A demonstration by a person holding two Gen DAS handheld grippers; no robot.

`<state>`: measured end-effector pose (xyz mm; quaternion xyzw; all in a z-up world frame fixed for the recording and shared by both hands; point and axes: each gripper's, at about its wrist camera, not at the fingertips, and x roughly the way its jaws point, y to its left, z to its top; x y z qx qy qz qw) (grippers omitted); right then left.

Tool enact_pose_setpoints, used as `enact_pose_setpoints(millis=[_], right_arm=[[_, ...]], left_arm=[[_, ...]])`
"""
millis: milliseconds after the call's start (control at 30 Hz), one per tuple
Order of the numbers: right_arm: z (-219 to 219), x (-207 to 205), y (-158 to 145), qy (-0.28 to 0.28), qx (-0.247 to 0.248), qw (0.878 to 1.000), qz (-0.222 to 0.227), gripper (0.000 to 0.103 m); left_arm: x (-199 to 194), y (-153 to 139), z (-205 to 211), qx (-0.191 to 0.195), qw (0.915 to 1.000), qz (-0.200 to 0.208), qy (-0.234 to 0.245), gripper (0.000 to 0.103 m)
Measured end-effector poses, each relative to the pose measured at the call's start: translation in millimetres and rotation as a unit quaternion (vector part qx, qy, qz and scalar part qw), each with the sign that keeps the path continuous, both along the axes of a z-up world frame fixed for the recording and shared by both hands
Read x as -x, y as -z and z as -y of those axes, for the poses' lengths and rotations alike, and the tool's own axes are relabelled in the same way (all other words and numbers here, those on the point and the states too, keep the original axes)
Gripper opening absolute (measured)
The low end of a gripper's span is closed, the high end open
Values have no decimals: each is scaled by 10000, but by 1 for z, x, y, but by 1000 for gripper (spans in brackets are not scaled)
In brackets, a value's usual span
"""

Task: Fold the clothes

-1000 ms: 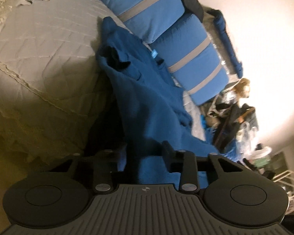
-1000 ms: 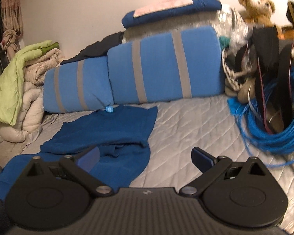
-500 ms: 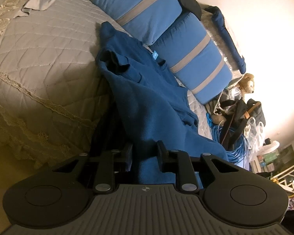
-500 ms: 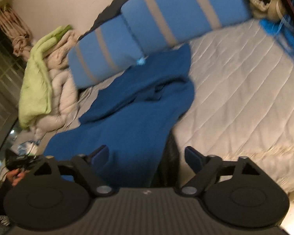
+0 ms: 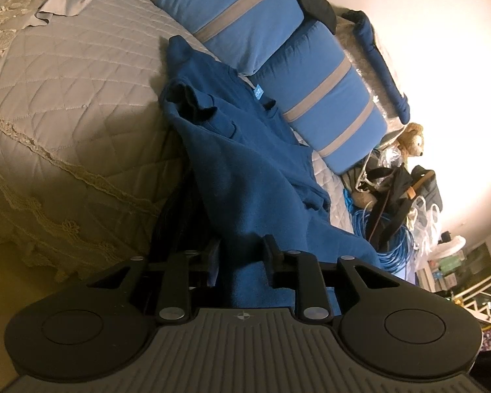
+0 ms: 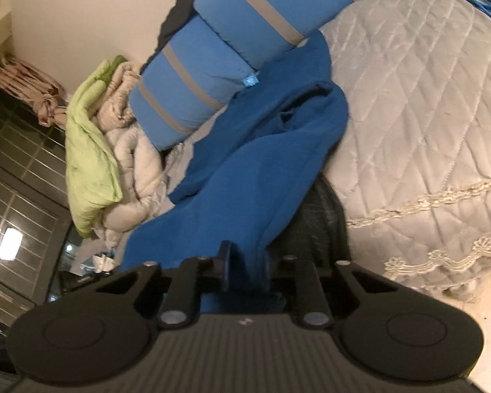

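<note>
Blue sweater [image 5: 245, 170] in both jaws; teddy bear [image 5: 412, 139], seemingly, left view only.

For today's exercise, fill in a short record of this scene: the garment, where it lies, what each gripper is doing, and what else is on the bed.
garment: blue sweater, rumpled, not folded
location: on the quilted bedspread, its lower part hanging over the bed's edge
left gripper: jaws shut on the sweater's fabric
right gripper: jaws closing, sweater fabric between them
behind the garment: blue striped pillows against the wall
right end of bed: coil of blue cable, teddy bear
</note>
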<state>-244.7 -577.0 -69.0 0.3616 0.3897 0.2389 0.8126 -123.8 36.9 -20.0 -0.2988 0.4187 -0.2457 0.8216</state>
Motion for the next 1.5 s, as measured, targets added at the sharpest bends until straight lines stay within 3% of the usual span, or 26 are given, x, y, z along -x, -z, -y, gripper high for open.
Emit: enact_pose_setpoints(millis=[100, 267, 433, 633, 1167, 1500], right_arm=[[-4, 2, -9, 19, 83, 9999, 91, 17], [0, 4, -13, 381, 136, 9992, 36, 6], [8, 7, -18, 880, 340, 9954, -193, 4], [23, 8, -18, 1328, 616, 9882, -443, 4], [36, -8, -2, 1546, 877, 9817, -687, 4], [42, -2, 5, 1628, 874, 9798, -768, 4]], left_arm=[[0, 0, 0, 33, 10000, -15, -19, 28], [0, 1, -1, 49, 10000, -47, -47, 31], [0, 2, -1, 125, 9999, -97, -11, 49], [3, 3, -1, 411, 9991, -45, 4, 56], [8, 11, 14, 996, 9947, 113, 218, 58], [15, 7, 4, 881, 9958, 226, -93, 58]])
